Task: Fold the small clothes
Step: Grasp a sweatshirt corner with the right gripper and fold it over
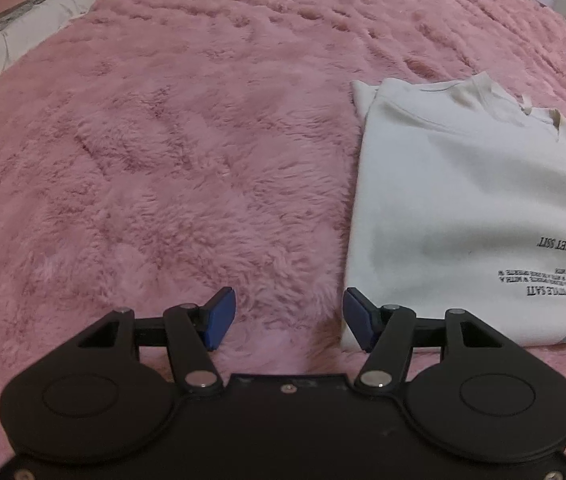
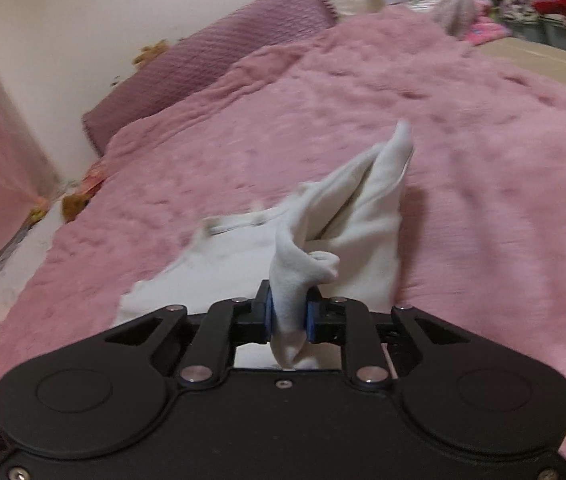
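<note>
Mid-fold: the right gripper is clamped on a bunched edge of the white T-shirt, lifting it off the pink blanket; the left gripper, jaws apart beside it, likely must pin the fold

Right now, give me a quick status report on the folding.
Left tongs open, empty, beside the shirt's edge. Right tongs shut on a bunched fold of the white shirt, lifted off the pink blanket. Nothing in the way.

1 white t-shirt, 1 pink blanket, 1 purple pillow, 2 grippers
</note>
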